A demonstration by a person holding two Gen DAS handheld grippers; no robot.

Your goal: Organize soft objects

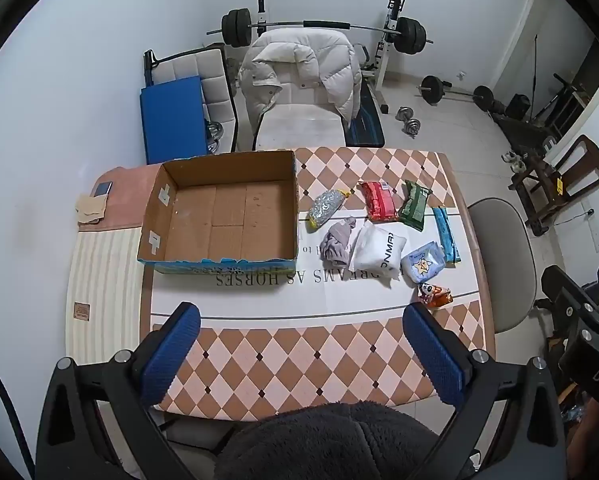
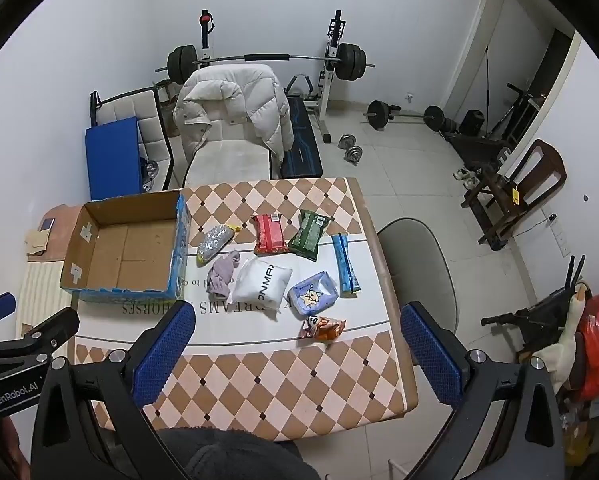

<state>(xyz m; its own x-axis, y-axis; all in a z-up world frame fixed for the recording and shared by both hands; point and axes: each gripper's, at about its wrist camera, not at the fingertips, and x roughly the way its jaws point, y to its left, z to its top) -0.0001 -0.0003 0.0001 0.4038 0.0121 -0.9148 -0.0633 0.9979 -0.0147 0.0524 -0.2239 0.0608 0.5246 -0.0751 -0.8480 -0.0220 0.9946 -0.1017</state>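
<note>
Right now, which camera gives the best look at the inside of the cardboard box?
The left wrist view: the cardboard box sits nearly centered, its bare floor fully visible. In the right wrist view the cardboard box sits off left, more skewed.

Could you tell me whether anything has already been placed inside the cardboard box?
No, the cardboard box shows only its bare brown floor, with nothing inside.

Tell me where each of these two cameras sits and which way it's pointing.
Left wrist: on the left gripper, above the table's near edge, facing the cardboard box; its blue fingers and the right gripper's body show.
Right wrist: on the right gripper, further right, facing the packets, such as the white pouch; part of the left gripper shows.
Shared: box, packets, jacket-draped chair, barbell rack.
</note>
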